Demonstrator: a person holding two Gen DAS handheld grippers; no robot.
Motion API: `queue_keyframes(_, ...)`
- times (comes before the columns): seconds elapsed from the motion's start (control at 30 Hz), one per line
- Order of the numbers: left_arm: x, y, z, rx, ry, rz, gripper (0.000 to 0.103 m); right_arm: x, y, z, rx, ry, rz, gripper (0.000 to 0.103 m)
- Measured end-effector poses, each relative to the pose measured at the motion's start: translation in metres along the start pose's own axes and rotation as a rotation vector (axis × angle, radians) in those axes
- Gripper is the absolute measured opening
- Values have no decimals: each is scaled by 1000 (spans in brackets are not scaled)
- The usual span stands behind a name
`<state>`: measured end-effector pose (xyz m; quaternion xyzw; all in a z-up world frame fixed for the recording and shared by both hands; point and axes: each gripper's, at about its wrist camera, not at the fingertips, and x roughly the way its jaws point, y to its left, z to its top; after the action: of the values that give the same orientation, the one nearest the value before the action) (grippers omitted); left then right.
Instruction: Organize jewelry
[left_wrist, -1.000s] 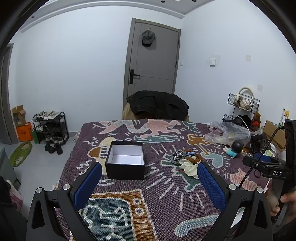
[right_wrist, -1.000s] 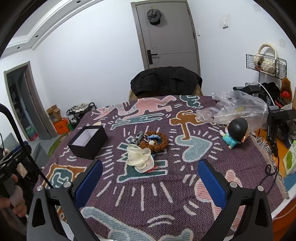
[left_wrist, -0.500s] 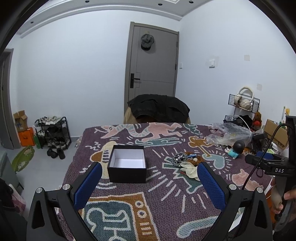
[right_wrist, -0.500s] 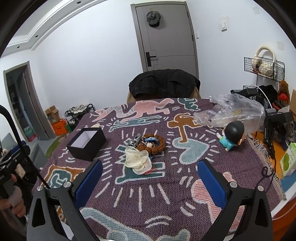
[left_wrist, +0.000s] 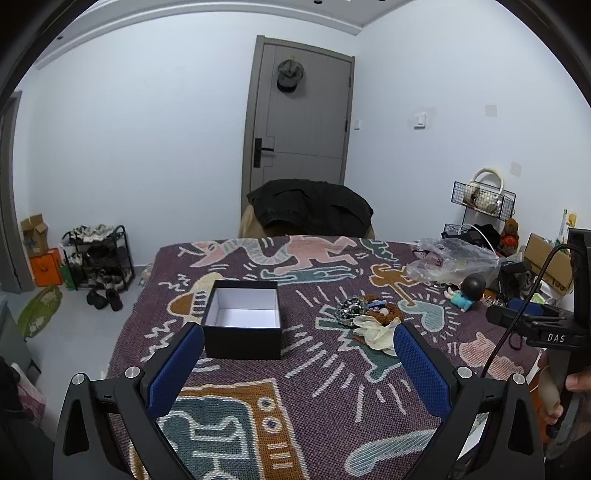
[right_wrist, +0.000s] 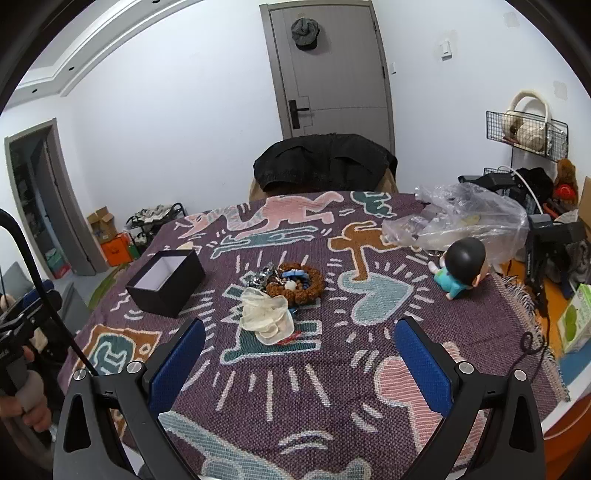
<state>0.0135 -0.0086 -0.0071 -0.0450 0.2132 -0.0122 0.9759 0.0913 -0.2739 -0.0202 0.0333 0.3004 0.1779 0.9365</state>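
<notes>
Only legible txt I can make out – "DAS", white on black bracket (left_wrist: 554, 336) of the other handheld rig, left-wrist view. Rest unreadable.

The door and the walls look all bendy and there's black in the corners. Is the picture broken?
Not broken: in the left wrist view the fisheye lens bows the door and leaves dark corners; in the right wrist view the door leans the same way. Both stay sharp and evenly lit, down to the black box.
</notes>
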Motion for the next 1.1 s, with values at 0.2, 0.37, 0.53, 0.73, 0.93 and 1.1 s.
queue_keyframes(0.2,13,-2,0,3,20,9,103,17,-11,-2,26,36,10,103)
queue_keyframes(0.37,29,-6,2,-7,58,7,103,36,-23,-4,70,71,48,102)
queue_keyframes(0.53,49,-13,4,-15,101,-27,103,54,-35,-3,128,102,87,87)
queue_keyframes(0.73,67,-19,7,-29,116,-77,98,88,-42,-4,208,182,166,66)
queue_keyframes(0.93,95,-21,7,-48,174,-121,85,123,-36,-5,252,244,226,64)
queue_keyframes(1.1,112,-20,5,-73,208,-134,81,149,-28,-7,261,294,239,60)
